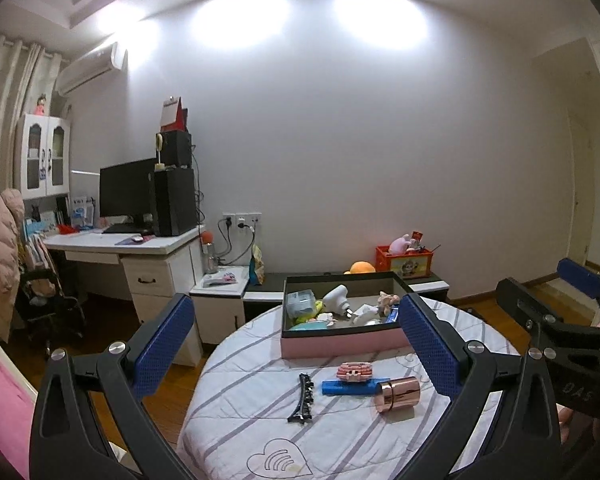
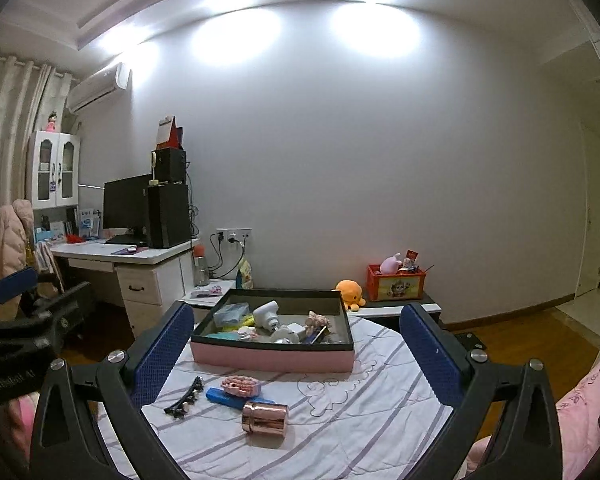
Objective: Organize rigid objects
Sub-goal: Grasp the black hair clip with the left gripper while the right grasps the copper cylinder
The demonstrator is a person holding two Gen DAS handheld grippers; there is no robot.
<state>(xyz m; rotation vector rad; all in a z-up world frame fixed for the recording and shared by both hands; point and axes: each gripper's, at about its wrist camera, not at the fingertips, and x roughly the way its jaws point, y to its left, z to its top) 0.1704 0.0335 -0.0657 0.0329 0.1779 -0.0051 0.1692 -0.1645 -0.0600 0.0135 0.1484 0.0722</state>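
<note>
On the striped cloth of the round table (image 1: 260,432) lie a rose-gold metal cylinder (image 1: 397,394) on its side, a blue flat bar (image 1: 350,387), a pink hair claw (image 1: 355,372) and a black hair clip (image 1: 303,398). Behind them stands a pink box (image 1: 342,344) with black rim, holding several small items. In the right wrist view the same cylinder (image 2: 265,419), bar (image 2: 228,398), claw (image 2: 242,386), clip (image 2: 184,398) and box (image 2: 272,354) appear. My left gripper (image 1: 296,344) is open above the table's near side, holding nothing. My right gripper (image 2: 296,352) is open too, empty.
A white desk (image 1: 140,246) with monitor and speakers stands at the left, a low cabinet (image 1: 220,300) beside it. A red toy crate (image 1: 404,262) and an orange plush (image 2: 350,292) sit on a dark bench by the wall. Wooden floor surrounds the table.
</note>
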